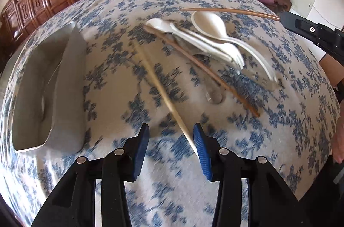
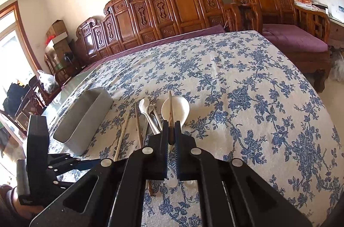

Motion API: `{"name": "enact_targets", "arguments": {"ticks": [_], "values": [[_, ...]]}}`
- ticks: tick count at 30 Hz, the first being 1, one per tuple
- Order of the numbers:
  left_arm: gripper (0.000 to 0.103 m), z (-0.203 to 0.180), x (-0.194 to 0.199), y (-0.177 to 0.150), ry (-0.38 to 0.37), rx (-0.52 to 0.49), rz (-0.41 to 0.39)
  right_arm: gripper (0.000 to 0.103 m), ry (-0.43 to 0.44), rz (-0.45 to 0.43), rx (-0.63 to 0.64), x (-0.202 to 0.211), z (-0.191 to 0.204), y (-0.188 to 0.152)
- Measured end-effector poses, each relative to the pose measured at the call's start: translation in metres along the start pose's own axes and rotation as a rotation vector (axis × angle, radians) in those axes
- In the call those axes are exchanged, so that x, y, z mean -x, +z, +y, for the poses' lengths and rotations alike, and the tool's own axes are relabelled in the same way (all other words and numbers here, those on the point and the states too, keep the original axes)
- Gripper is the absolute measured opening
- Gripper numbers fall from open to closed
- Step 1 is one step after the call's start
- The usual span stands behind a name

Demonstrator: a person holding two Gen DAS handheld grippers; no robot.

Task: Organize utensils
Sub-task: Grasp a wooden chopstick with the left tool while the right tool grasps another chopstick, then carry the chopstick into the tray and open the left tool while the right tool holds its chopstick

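Right gripper (image 2: 171, 130) fingers clamp a brown chopstick (image 2: 170, 111), lifted above the utensil pile (image 1: 206, 42) mid-worktop (image 1: 268, 119). Left gripper (image 1: 171, 136) fingers wide around the pale chopstick (image 1: 154, 78): light, stiff, thin, likely slippery; pinch near its end. Bin (image 1: 49, 85) at left edge.

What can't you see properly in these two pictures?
- Inside of the grey bin: the left wrist view is blurred, and in the right wrist view its wall hides it.
- Metal utensils: buried under the white spoons and forks, blurred.
- Near end of the held brown chopstick: hidden between the right gripper fingers.
- Left gripper: whether it touches the pale chopstick is unclear.
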State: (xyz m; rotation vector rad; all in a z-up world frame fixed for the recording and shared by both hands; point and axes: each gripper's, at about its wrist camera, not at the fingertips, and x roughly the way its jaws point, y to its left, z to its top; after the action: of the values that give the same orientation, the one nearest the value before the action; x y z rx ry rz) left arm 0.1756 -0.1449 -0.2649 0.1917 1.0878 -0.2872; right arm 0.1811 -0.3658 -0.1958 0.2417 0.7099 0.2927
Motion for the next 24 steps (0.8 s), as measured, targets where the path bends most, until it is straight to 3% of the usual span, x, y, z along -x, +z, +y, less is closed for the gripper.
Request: {"name": "enact_targets", "arguments": {"ticks": [9,24], "values": [[0.005,0.023,0.006,-0.015,-0.017,0.014,0.005,0.006,-0.033,-0.008,0.013,-0.001,0.002,0.0],[0.004,0.038,0.04,-0.01,-0.014,0.01,-0.098,0.006,-0.042,-0.065,0.034,0.01,0.011,0.004]]}}
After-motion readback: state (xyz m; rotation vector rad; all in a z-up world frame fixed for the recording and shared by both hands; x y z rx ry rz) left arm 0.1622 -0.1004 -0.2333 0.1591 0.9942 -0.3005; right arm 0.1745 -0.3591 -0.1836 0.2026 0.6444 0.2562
